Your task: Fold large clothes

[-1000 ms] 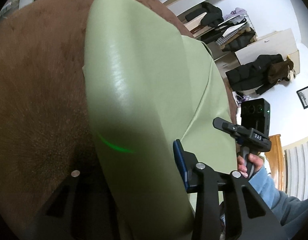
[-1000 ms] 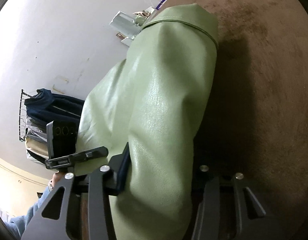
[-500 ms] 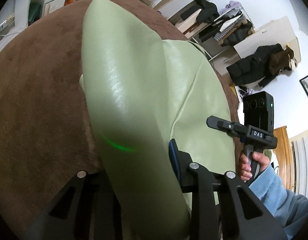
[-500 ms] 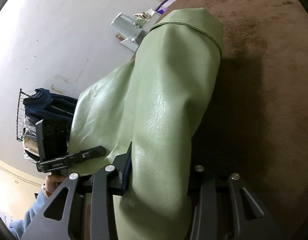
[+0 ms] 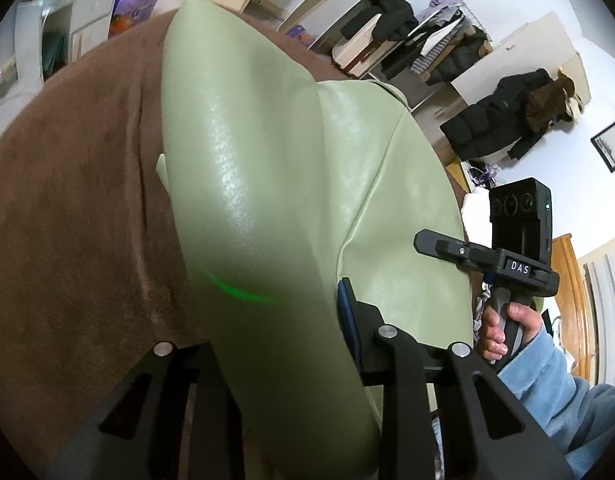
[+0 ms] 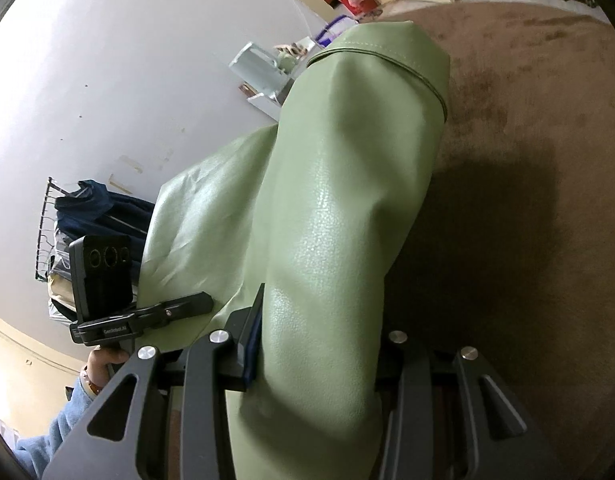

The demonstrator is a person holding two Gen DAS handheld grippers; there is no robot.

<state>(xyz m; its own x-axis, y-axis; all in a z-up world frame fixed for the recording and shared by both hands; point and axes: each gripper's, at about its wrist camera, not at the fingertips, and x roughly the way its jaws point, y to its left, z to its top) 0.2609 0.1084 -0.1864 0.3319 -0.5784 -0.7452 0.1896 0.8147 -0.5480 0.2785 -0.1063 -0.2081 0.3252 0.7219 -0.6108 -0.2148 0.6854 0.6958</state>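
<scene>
Higher off the brown blanket (image 5: pixel 67 208) now, green garment (image 5: pixel 267 184) pinched in each narrowly parted hand-held gripper (image 5: pixel 275 328).

I'm getting two wrist fisheyes, both sitting right behind their tongs and looking fwd + downward along the fingers. Left cam is facing the brown plush surface (image 5: pixel 67 208) w/ the pale green leather-like garment (image 5: pixel 267 168) filling the centre, very close to the lens; its upper right is taking in the clothes rack (image 5: pixel 427 44) and the right tongs (image 5: pixel 427 240) w/ the hand (image 5: pixel 503 328) gripping them. Right cam is pointing the mirrored way: same garment (image 6: pixel 339 200) up close, brown surface (image 6: pixel 527 140) on its right, white wall (image 6: pixel 127 80) and left tongs (image 6: pixel 203 304) on its left. Both views are sharing the garment, the brown surface, and each other's rig.
</scene>
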